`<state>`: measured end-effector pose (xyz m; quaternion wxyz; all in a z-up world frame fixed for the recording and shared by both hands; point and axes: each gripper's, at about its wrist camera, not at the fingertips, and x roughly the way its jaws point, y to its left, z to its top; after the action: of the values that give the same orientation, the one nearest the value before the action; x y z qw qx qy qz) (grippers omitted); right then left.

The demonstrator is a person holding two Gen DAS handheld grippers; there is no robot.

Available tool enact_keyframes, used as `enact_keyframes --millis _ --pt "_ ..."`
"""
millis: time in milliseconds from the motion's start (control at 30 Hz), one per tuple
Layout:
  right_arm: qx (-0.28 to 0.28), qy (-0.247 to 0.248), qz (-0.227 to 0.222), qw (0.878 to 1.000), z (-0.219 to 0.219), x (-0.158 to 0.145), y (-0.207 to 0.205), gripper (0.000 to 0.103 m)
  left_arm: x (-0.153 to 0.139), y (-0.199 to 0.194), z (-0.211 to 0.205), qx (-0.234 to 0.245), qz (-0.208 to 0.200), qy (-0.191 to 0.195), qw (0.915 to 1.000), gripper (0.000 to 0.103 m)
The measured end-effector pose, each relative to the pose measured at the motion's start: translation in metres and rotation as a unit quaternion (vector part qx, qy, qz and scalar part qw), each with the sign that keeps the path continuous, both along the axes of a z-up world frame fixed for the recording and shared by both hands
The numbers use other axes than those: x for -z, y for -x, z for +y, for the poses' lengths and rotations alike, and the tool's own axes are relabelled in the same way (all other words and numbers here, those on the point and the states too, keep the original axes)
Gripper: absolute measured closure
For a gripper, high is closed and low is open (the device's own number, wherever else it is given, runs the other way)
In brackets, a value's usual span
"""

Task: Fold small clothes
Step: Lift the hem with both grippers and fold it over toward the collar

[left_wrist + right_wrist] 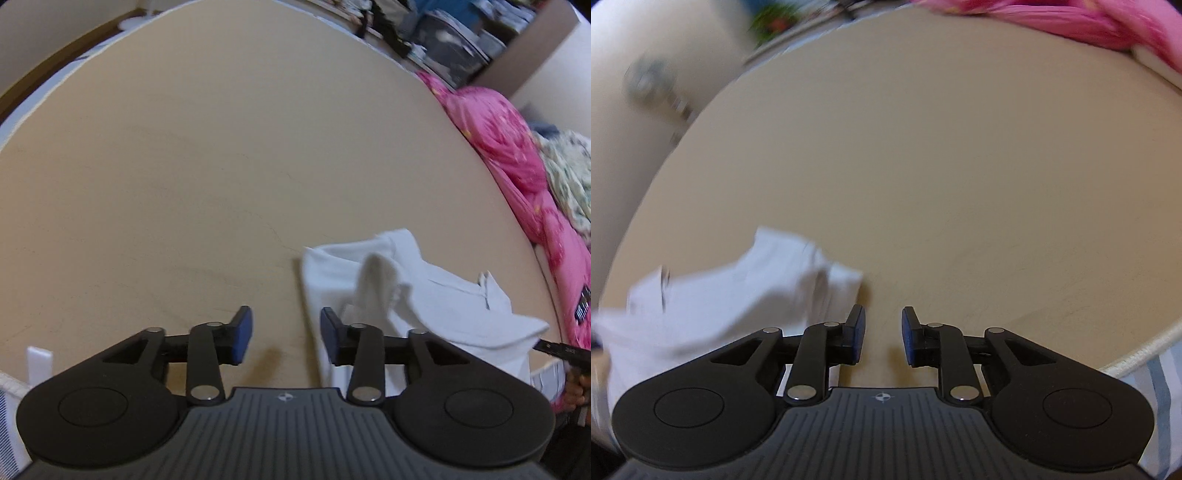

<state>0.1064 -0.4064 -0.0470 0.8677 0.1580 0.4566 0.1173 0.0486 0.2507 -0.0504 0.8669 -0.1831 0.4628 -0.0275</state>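
Note:
A small white garment [402, 295] lies crumpled on the tan surface [221, 166], with a raised fold just past my left gripper's right finger. My left gripper [286, 334] hovers at the cloth's left edge, jaws apart, nothing between the blue pads [243, 336]. In the right wrist view the same white garment [731, 291] sits at the lower left, blurred. My right gripper [883, 334] stands just to the right of the cloth's edge, jaws a little apart and empty over the bare tan surface [923, 166].
A pink quilt [517, 166] and a floral cloth [569, 173] are heaped along the right edge. Cluttered shelves [454, 40] stand at the back. The other gripper's black tip [557, 349] and a hand [576, 387] show at the far right. A white corded edge [1137, 354] bounds the surface.

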Motion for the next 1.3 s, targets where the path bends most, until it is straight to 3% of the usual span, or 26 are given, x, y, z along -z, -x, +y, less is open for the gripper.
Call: enact_keyframes --millis 200,500,700,733,800,833,867,900,1033,1167,1233,1300 --pt "-0.030 0.023 -0.002 0.999 0.023 -0.001 -0.010 0.073 0.001 -0.016 -0.031 0.028 -0.007 -0.033 0.9991 0.051" --pt "0.007 0.012 -0.014 1.000 0.038 -0.001 -0.042 0.073 0.009 -0.054 -0.066 0.039 -0.017 -0.026 0.9987 0.051" --pt "0.020 -0.009 -0.019 1.000 0.050 0.003 -0.064 0.073 0.006 -0.067 -0.065 0.014 -0.041 0.006 0.9990 0.053" --pt "0.017 -0.009 -0.018 1.000 0.053 0.005 -0.067 0.073 0.006 -0.068 -0.066 0.017 -0.043 0.006 0.9989 0.056" --pt "0.009 -0.004 -0.016 1.000 0.057 0.008 -0.072 0.073 0.007 -0.068 -0.069 0.030 -0.046 -0.007 0.9985 0.073" --pt "0.006 0.002 -0.018 1.000 0.060 0.009 -0.074 0.075 0.008 -0.069 -0.071 0.037 -0.047 -0.013 0.9981 0.088" --pt "0.009 0.008 -0.025 1.000 0.061 0.008 -0.075 0.089 0.008 -0.069 -0.073 0.040 -0.051 -0.019 0.9977 0.099" --pt "0.014 0.008 -0.031 0.999 0.060 0.006 -0.075 0.099 0.005 -0.068 -0.073 0.038 -0.062 -0.027 0.9970 0.099" --pt "0.063 -0.036 -0.074 0.995 0.048 -0.011 -0.073 0.099 -0.007 -0.063 -0.061 -0.003 -0.104 -0.032 0.9941 0.099" --pt "0.104 -0.026 -0.063 0.992 0.048 -0.007 -0.081 0.099 -0.002 -0.070 -0.063 -0.008 -0.085 -0.048 0.9952 0.097" --pt "0.105 -0.016 -0.046 0.993 0.053 -0.003 -0.085 0.097 0.001 -0.071 -0.066 -0.008 -0.073 -0.056 0.9957 0.094" --pt "0.110 -0.004 -0.030 0.993 0.057 0.000 -0.086 0.082 0.002 -0.068 -0.057 -0.018 -0.068 -0.053 0.9962 0.087"
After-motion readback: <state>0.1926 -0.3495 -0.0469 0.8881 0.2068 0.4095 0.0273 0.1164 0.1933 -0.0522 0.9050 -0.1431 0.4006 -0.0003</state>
